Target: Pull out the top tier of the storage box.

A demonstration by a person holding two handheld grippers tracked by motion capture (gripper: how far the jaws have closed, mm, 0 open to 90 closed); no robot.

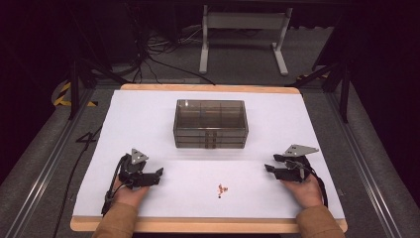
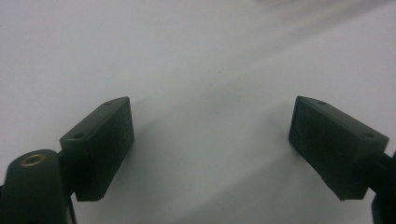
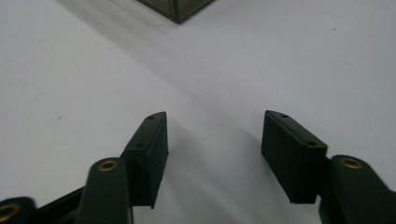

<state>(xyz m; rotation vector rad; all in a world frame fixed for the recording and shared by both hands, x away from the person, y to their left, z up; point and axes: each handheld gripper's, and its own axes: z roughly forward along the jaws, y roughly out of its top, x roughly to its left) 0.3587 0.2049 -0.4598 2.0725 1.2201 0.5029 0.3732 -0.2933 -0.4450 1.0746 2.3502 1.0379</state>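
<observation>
Left gripper (image 1: 159, 174) sits on the white table cover (image 1: 148, 119) with jaws wide apart and nothing in them, little reddish-brown bits (image 1: 221, 189) lie between both grippers, smoky clear drawer box (image 1: 210, 124) behind, right gripper (image 1: 270, 163) half-open, holding nothing.

Left gripper (image 1: 159, 173): held low at near left, jaws wide apart, empty.
Right gripper (image 1: 268, 165): held low at near right, jaws parted, empty.
</observation>
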